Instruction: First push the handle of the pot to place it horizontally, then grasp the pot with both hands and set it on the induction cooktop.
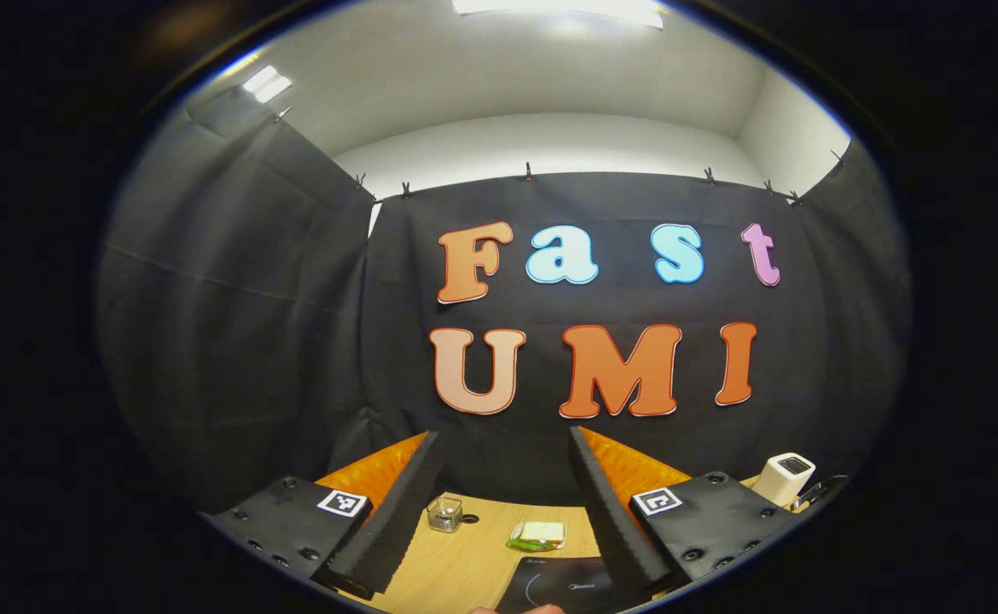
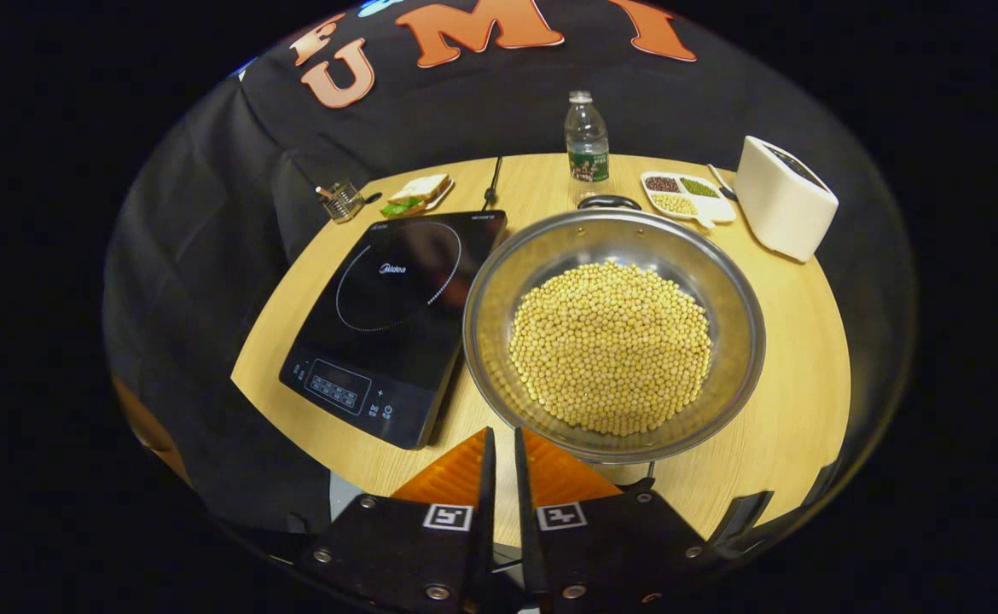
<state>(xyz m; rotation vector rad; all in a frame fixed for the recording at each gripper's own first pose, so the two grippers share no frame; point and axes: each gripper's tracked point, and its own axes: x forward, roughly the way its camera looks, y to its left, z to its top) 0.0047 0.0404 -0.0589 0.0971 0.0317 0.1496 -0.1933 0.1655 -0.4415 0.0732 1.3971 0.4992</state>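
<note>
In the right gripper view a steel pot (image 2: 499, 281) full of yellow soybeans (image 2: 610, 345) stands on the wooden table, right beside the black induction cooktop (image 2: 397, 315). One black loop handle (image 2: 606, 202) points to the far side; the near one is mostly hidden behind my right gripper (image 2: 501, 437). That gripper is shut with nothing in it, just in front of the pot's near-left rim. My left gripper (image 1: 503, 437) is held high and open, aimed at the wall, with a strip of the cooktop (image 1: 563, 584) below it.
Behind the pot stand a water bottle (image 2: 586, 141), a divided dish of beans (image 2: 687, 194) and a white toaster (image 2: 785, 196). A sandwich on a plate (image 2: 418, 192) and a small glass jar (image 2: 343, 200) sit behind the cooktop. The table's round edge runs close in front.
</note>
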